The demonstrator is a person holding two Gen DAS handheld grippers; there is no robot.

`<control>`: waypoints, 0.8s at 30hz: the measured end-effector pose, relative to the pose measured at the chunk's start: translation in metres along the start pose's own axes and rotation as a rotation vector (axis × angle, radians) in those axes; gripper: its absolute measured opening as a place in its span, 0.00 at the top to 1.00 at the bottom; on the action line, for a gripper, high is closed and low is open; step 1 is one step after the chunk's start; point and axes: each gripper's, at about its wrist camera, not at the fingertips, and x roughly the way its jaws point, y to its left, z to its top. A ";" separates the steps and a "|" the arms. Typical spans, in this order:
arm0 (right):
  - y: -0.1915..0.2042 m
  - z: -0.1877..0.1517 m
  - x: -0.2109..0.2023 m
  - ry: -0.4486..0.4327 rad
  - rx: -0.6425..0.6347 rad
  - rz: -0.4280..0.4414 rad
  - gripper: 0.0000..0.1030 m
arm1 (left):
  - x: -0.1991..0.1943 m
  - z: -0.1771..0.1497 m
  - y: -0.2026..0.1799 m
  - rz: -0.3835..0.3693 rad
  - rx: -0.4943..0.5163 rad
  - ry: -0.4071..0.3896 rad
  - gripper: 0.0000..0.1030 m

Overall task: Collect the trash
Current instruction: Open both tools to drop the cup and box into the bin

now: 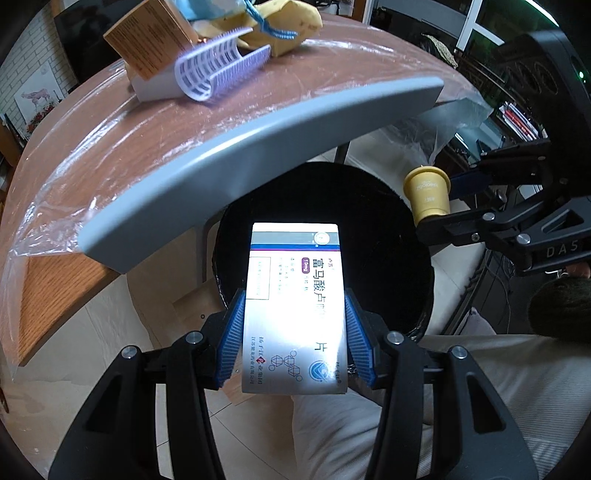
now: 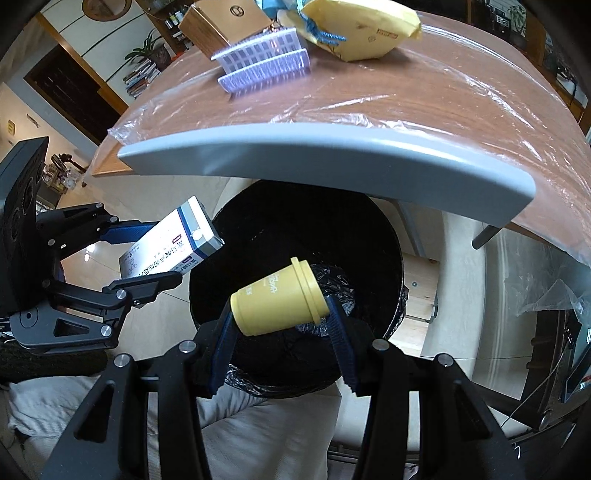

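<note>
My left gripper (image 1: 293, 325) is shut on a white medicine box (image 1: 295, 295) and holds it over the black-lined trash bin (image 1: 399, 258) below the table edge. The box also shows in the right wrist view (image 2: 173, 247). My right gripper (image 2: 280, 317) is shut on a small yellow cup (image 2: 280, 299), lying sideways between the blue pads above the bin (image 2: 376, 236). The cup also shows in the left wrist view (image 1: 428, 194), at the bin's right rim.
The wooden table (image 1: 147, 147) has a grey front edge (image 2: 332, 147) and a plastic sheet over it. On it lie a purple hair roller (image 2: 264, 61), a brown carton (image 1: 147, 40) and a yellow padded envelope (image 2: 362, 29). The floor is tiled.
</note>
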 end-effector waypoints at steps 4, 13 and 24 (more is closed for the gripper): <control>-0.001 0.001 0.008 0.016 -0.005 -0.007 0.54 | 0.008 -0.001 0.002 0.003 0.008 0.016 0.50; -0.003 0.004 0.027 0.048 -0.014 -0.028 0.54 | 0.031 0.002 -0.004 0.009 0.029 0.054 0.50; 0.000 0.006 0.045 0.082 -0.038 -0.061 0.54 | 0.054 0.008 -0.007 0.021 0.056 0.088 0.50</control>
